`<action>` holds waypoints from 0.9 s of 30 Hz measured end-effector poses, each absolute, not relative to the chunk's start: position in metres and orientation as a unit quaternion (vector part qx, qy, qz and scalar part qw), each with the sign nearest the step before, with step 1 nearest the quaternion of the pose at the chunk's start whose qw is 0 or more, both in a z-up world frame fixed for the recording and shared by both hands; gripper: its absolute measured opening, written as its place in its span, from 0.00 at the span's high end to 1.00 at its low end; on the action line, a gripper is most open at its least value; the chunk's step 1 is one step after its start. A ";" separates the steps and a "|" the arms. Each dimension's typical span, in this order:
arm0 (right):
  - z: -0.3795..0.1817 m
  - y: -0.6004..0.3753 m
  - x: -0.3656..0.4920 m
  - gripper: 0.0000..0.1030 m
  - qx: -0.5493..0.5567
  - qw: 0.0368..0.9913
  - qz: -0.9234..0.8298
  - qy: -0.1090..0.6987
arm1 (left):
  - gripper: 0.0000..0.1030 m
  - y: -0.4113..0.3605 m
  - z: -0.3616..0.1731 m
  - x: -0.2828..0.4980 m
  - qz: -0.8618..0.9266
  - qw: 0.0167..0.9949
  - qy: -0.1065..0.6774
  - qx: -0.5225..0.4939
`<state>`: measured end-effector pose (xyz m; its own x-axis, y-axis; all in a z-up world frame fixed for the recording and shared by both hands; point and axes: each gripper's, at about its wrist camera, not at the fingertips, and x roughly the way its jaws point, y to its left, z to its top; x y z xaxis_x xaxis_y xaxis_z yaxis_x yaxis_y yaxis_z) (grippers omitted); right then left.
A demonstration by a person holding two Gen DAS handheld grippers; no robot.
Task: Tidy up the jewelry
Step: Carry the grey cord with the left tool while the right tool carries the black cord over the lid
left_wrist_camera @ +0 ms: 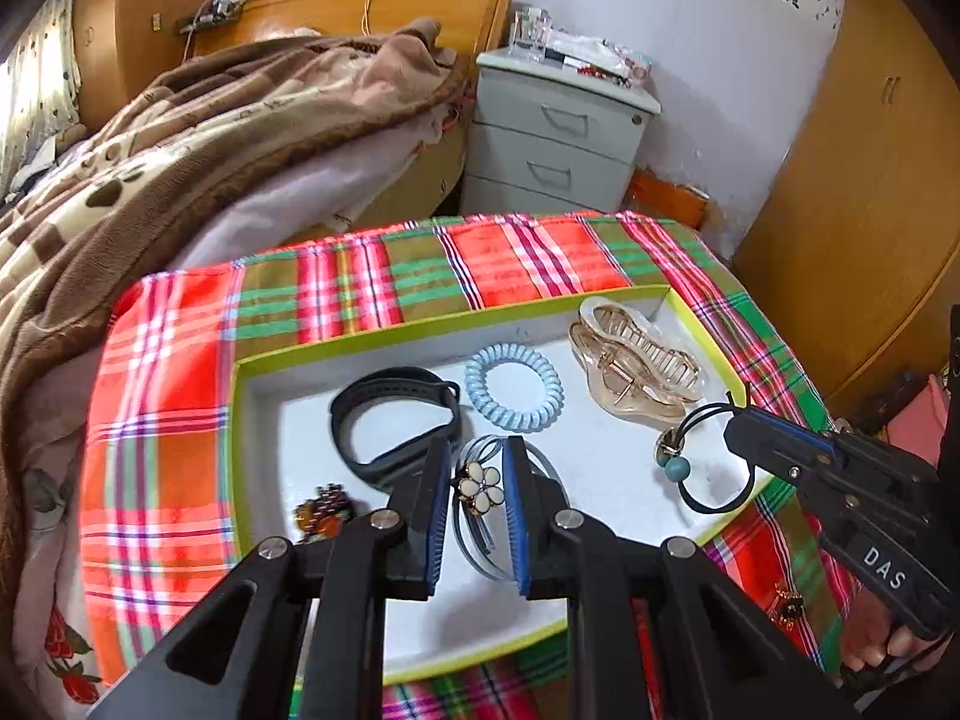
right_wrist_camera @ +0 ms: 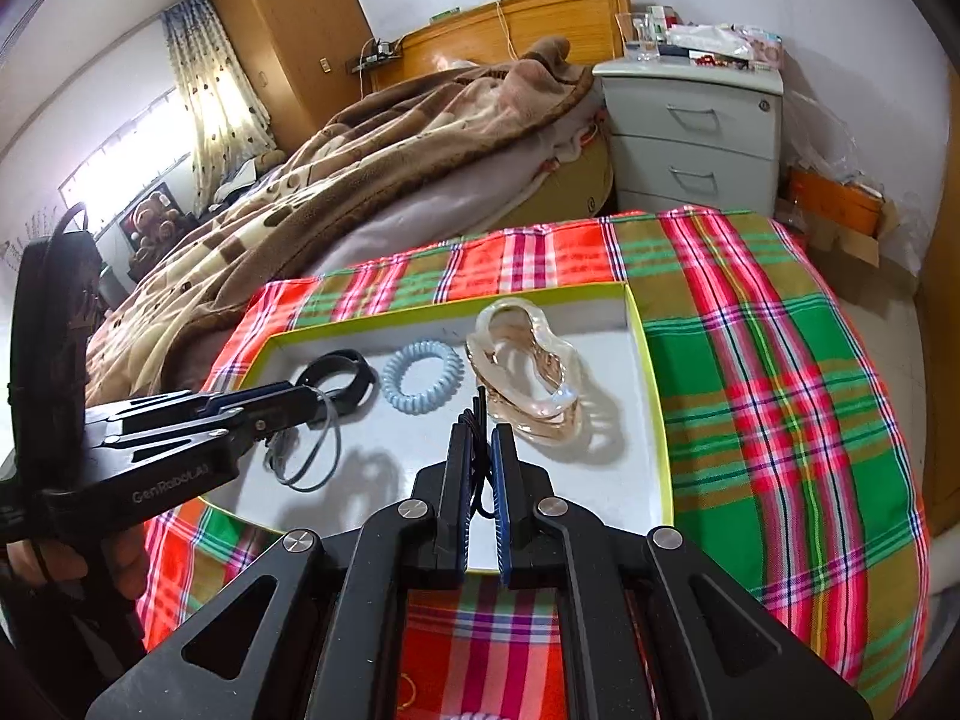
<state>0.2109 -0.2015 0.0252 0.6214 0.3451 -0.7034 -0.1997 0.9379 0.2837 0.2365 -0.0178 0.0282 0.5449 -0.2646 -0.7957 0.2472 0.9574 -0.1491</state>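
Observation:
A white tray with a lime rim lies on a plaid cloth. In it lie a black wristband, a light blue coil hair tie and a clear amber claw clip. My left gripper is shut on a grey hair tie with a white flower charm, just above the tray floor. My right gripper is shut on a black hair tie with a teal bead. A dark red brooch lies at the tray's left.
The plaid cloth covers the table. A small gold and dark ornament lies on the cloth right of the tray. A bed with a brown blanket stands to the left, a grey drawer unit behind.

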 end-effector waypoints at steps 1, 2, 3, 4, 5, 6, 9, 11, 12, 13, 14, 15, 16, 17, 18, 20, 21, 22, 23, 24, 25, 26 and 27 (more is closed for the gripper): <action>0.024 -0.202 0.213 0.94 0.091 0.894 0.151 0.412 | 0.82 -0.020 0.026 0.239 -0.148 0.877 0.456 -0.010; 0.022 -0.203 0.215 0.94 0.091 0.893 0.151 0.414 | 0.82 -0.022 0.024 0.240 -0.150 0.876 0.458 -0.008; 0.020 -0.205 0.216 0.94 0.091 0.892 0.151 0.417 | 0.82 -0.024 0.022 0.243 -0.150 0.875 0.461 -0.008; 0.019 -0.206 0.217 0.94 0.090 0.891 0.149 0.419 | 0.82 -0.025 0.020 0.245 -0.150 0.874 0.463 -0.007; 0.018 -0.207 0.217 0.94 0.086 0.892 0.146 0.420 | 0.82 -0.026 0.017 0.247 -0.149 0.872 0.467 -0.005; 0.017 -0.207 0.218 0.94 0.084 0.891 0.145 0.421 | 0.82 -0.027 0.016 0.248 -0.148 0.871 0.468 -0.003; 0.012 -0.210 0.218 0.94 0.076 0.890 0.137 0.429 | 0.82 -0.030 0.011 0.249 -0.146 0.870 0.470 0.003; 0.009 -0.212 0.218 0.94 0.069 0.890 0.129 0.432 | 0.82 -0.029 0.007 0.251 -0.142 0.869 0.474 0.003; 0.009 -0.212 0.218 0.94 0.066 0.890 0.128 0.433 | 0.82 -0.028 0.005 0.251 -0.140 0.868 0.476 0.003; 0.008 -0.212 0.217 0.94 0.059 0.890 0.122 0.435 | 0.82 -0.028 0.004 0.251 -0.139 0.868 0.477 0.004; 0.007 -0.213 0.218 0.94 0.055 0.891 0.117 0.435 | 0.82 -0.028 0.003 0.251 -0.139 0.868 0.477 0.004; 0.006 -0.213 0.218 0.93 0.051 0.891 0.113 0.437 | 0.82 -0.028 0.001 0.252 -0.138 0.867 0.479 0.005; 0.005 -0.214 0.219 0.93 0.049 0.890 0.110 0.440 | 0.82 -0.027 0.000 0.252 -0.136 0.866 0.481 0.006; 0.003 -0.215 0.220 0.93 0.045 0.889 0.104 0.443 | 0.82 -0.027 -0.001 0.252 -0.135 0.867 0.480 0.006; 0.003 -0.215 0.220 0.93 0.040 0.890 0.098 0.443 | 0.82 -0.027 -0.002 0.252 -0.135 0.866 0.481 0.005; 0.000 -0.215 0.220 0.93 0.034 0.890 0.093 0.445 | 0.82 -0.026 -0.004 0.251 -0.132 0.866 0.482 0.006; 0.000 -0.216 0.220 0.93 0.032 0.890 0.091 0.446 | 0.82 -0.026 -0.005 0.251 -0.132 0.866 0.482 0.006; -0.001 -0.215 0.221 0.93 0.030 0.890 0.089 0.446 | 0.82 -0.025 -0.006 0.251 -0.131 0.866 0.483 0.007; -0.001 -0.215 0.221 0.93 0.027 0.890 0.087 0.447 | 0.82 -0.025 -0.006 0.250 -0.131 0.866 0.482 0.008; -0.001 -0.215 0.222 0.93 0.026 0.890 0.085 0.447 | 0.82 -0.025 -0.006 0.250 -0.131 0.866 0.482 0.007; -0.001 -0.215 0.222 0.93 0.025 0.890 0.085 0.447 | 0.82 -0.024 -0.007 0.251 -0.129 0.866 0.484 0.007; -0.002 -0.215 0.223 0.93 0.025 0.890 0.085 0.447 | 0.82 -0.025 -0.008 0.251 -0.129 0.866 0.484 0.007; -0.002 -0.215 0.223 0.93 0.026 0.890 0.086 0.447 | 0.82 -0.025 -0.009 0.251 -0.129 0.866 0.482 0.006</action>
